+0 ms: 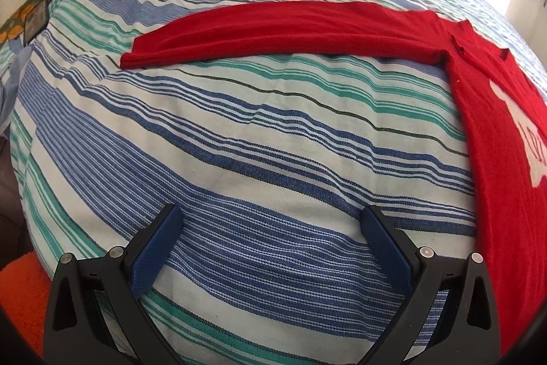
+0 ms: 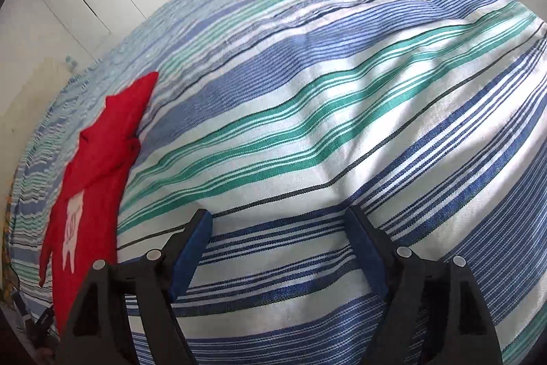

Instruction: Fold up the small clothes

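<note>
Clearly soft and light, the red top (image 1: 489, 125) lies spread flat on the striped bedspread (image 1: 239, 132); its sleeve cuff (image 1: 143, 53) is judged the best pinch point. Left gripper (image 1: 270, 221) and right gripper (image 2: 277, 221), both beside the top, are seen wide open and empty.

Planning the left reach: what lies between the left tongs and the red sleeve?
Only bare striped bedspread between the left tongs and the red sleeve, in the left wrist view.

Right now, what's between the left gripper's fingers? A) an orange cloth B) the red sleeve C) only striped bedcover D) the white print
C: the left gripper is open over bare striped bedcover; the red garment lies apart, its sleeve further up the bed.
</note>
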Available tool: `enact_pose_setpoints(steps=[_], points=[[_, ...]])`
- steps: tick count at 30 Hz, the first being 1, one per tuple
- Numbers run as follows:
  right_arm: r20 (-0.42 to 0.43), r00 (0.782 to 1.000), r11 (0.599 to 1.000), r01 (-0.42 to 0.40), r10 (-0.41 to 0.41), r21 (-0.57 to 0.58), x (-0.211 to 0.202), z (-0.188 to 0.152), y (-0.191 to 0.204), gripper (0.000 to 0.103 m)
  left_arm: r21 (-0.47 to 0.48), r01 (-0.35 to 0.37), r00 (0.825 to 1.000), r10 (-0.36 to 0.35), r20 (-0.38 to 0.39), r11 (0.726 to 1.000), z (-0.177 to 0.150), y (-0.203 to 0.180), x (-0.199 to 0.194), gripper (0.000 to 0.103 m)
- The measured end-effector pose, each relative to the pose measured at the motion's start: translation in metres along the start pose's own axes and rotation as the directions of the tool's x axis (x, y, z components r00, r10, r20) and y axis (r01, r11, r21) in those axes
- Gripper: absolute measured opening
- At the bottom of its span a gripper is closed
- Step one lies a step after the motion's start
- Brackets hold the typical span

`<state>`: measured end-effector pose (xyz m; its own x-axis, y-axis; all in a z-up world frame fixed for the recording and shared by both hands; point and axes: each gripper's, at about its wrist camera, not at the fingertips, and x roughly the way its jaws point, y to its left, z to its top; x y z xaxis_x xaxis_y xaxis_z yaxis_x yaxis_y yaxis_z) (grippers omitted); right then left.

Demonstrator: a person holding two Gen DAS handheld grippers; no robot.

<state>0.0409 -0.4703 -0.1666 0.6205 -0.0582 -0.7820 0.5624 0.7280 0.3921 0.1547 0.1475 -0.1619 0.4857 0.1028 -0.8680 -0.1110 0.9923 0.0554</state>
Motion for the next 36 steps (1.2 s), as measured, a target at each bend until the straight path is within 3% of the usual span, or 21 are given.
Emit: enact_pose_setpoints(steps=[5,11,20,22,24,26,29,31,33,35,36], points=[[0.018,0.999,0.999,-0.038,0.038,-0.028,-0.001,-0.001,-0.003,0.089,-0.016,-0.001,1.0,0.001,-0.005,1.0,-0.002,0.001,-0.001,0.103],[0.023,0.999,0.991,0.03,-0.027,-0.131,0.014,-0.009,0.018,0.096,-0.021,-0.002,1.0,0.002,-0.019,1.0,-0.001,0.0,0.0,0.103],[0.021,0.999,0.988,0.047,-0.044,-0.149,0.016,-0.011,0.02,0.098,0.008,0.015,1.0,-0.015,-0.024,1.0,0.0,0.001,-0.002,0.103],[0.023,0.999,0.987,0.05,-0.047,-0.153,0.018,-0.011,0.023,0.098,-0.003,0.035,0.998,-0.035,-0.053,0.999,0.006,0.004,-0.005,0.102],[0.022,0.999,0.987,0.049,-0.046,-0.153,0.018,-0.011,0.023,0.098,-0.074,0.127,0.989,-0.132,-0.069,0.989,0.018,0.019,-0.012,0.102],[0.022,0.999,0.987,0.05,-0.048,-0.154,0.018,-0.011,0.024,0.098,-0.206,0.267,0.962,-0.273,0.001,0.941,0.036,0.047,-0.021,0.101],[0.021,0.999,0.986,0.045,-0.042,-0.158,0.019,-0.011,0.023,0.1,-0.424,0.364,0.928,-0.361,0.091,0.829,0.064,0.1,-0.012,0.1],[0.02,0.999,0.985,0.046,-0.044,-0.165,0.02,-0.011,0.025,0.101,-0.536,0.381,0.914,-0.394,0.096,0.753,0.08,0.129,0.01,0.098],[0.019,0.999,0.984,0.052,-0.05,-0.173,0.021,-0.011,0.026,0.102,-0.607,0.374,0.9,-0.432,0.056,0.701,0.091,0.145,0.041,0.093],[0.021,0.998,0.982,0.06,-0.058,-0.179,0.021,-0.011,0.027,0.102,-0.647,0.34,0.897,-0.442,0.006,0.683,0.099,0.153,0.068,0.08],[0.023,0.998,0.981,0.065,-0.061,-0.182,0.021,-0.011,0.028,0.102,-0.658,0.332,0.899,-0.438,0.005,0.675,0.102,0.155,0.075,0.078]])
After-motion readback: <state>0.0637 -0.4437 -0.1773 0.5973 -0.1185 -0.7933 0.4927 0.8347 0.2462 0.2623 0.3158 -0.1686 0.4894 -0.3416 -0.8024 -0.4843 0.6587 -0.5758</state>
